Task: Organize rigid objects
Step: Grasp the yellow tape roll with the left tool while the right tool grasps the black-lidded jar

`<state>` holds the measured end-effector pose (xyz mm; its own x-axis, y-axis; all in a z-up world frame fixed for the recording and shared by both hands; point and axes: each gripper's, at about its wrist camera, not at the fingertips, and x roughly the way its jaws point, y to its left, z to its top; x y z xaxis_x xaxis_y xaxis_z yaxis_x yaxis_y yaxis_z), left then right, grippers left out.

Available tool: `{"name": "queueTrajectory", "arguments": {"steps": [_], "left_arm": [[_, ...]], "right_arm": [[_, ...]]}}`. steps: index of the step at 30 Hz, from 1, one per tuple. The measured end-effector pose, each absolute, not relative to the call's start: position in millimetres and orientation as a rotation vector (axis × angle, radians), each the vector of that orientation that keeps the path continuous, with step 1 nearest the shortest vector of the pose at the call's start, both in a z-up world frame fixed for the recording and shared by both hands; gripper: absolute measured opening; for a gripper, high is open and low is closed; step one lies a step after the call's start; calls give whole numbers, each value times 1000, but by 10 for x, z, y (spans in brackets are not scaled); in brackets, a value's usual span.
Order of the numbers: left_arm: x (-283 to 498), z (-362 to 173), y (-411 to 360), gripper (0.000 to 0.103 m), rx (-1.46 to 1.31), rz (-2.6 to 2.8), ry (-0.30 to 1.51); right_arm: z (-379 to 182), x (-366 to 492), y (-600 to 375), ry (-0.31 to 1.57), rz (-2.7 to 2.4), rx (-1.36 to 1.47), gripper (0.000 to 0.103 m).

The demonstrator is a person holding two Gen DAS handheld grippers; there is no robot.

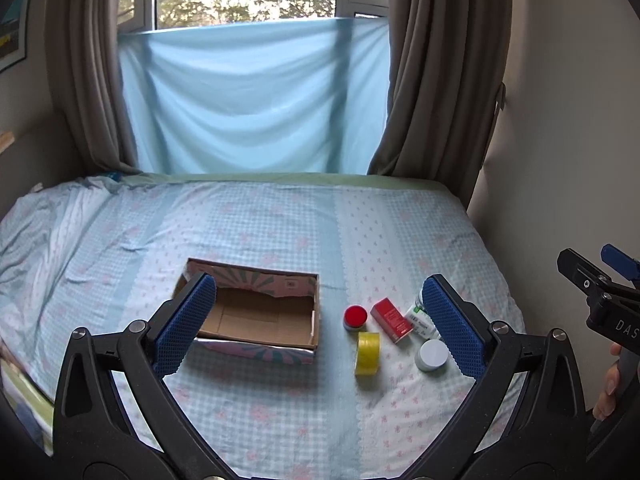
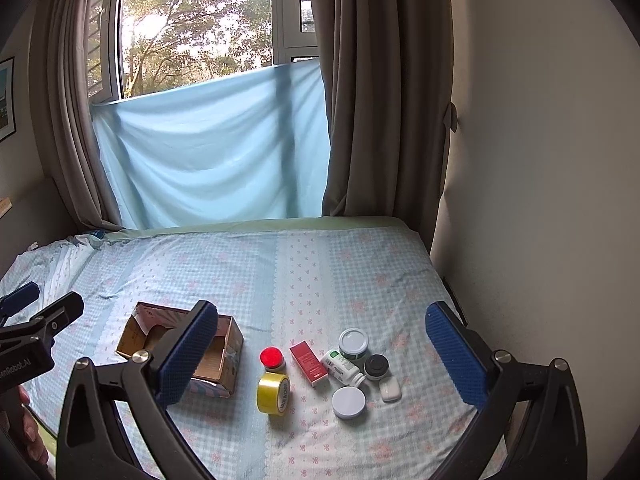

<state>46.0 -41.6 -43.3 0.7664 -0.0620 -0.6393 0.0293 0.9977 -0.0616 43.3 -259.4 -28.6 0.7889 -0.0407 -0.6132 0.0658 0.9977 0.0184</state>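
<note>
Holding both tools above the bed (image 2: 360, 280), you have each one spread wide with nothing between the blue pads. Your left gripper (image 1: 320, 320) hangs over the near part of the checked sheet, its left pad in front of the cardboard box (image 1: 256, 312) and its right pad covering part of the white pill bottle (image 1: 418, 320). Your right gripper (image 2: 322, 354) frames the cluster of small items from a little farther right.

That open box lies on the sheet to the left of everything else, with no items visible inside it. Just right of it stands a red-lidded jar (image 2: 272, 359), and a yellow tape roll (image 2: 273, 393) rests on its edge just in front of the jar. Next comes a red carton (image 2: 309, 363) lying flat, then the white pill bottle (image 2: 343, 367) on its side close beside it. Behind the bottle sits a green-rimmed jar (image 2: 353, 343); to its right a black-lidded jar (image 2: 376, 366) and a small white case (image 2: 390, 389). A white round lid (image 2: 349, 401) lies nearest you, close to the bottle's cap.

Beyond the bed, a light blue cloth (image 2: 212, 152) hangs across the window between grey curtains (image 2: 380, 100).
</note>
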Motion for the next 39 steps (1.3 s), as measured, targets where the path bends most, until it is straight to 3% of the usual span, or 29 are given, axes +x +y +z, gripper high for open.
{"name": "queueTrajectory", "arguments": {"steps": [7, 18, 28, 37, 39], "left_arm": [[765, -1298, -934, 102, -37, -119, 855], [1346, -3149, -1513, 102, -24, -178, 1068], [1721, -4051, -1711, 94, 12, -172, 1191], [1908, -4322, -1746, 71, 22, -178, 1252], [1946, -4359, -1747, 56, 38, -172, 1263]], "right_arm": [[-1074, 807, -3024, 780, -68, 53, 103], [-2758, 1582, -3729, 937, -85, -25, 103], [-3799, 2144, -3879, 1088, -151, 38, 102], [-4276, 2410, -3878, 1204, -184, 100, 86], [-4316, 2461, -3877, 1214, -186, 114, 83]]}}
